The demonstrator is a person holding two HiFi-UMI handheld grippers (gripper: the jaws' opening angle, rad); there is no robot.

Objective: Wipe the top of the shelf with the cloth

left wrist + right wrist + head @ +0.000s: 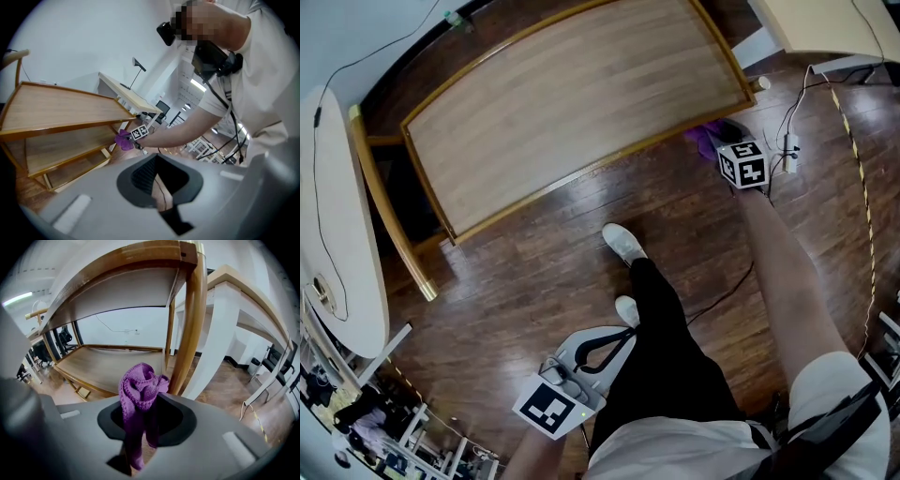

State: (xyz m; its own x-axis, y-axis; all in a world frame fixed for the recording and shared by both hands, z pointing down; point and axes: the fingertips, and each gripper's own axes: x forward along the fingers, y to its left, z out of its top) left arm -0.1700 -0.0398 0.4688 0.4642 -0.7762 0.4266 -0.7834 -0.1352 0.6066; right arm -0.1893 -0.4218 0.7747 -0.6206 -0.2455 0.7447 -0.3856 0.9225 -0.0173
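The wooden shelf's top (581, 103) lies ahead and is bare. My right gripper (724, 142) is low at the shelf's right end, below the top, shut on a purple knitted cloth (703, 138). In the right gripper view the cloth (140, 390) bunches above the jaws of the right gripper (140, 427) and hangs down between them, close to the shelf's corner post (192, 319) and a lower board (103, 366). My left gripper (598, 354) hangs back by the person's legs, far from the shelf. In its own view the left gripper (157, 187) is shut on nothing. That view also shows the cloth (123, 140).
A white desk (337, 234) curves along the left. Another light table (825, 28) stands at the back right. Cables and a power strip (787, 150) lie on the wooden floor right of the shelf. The person's white shoes (625, 242) stand in front of it.
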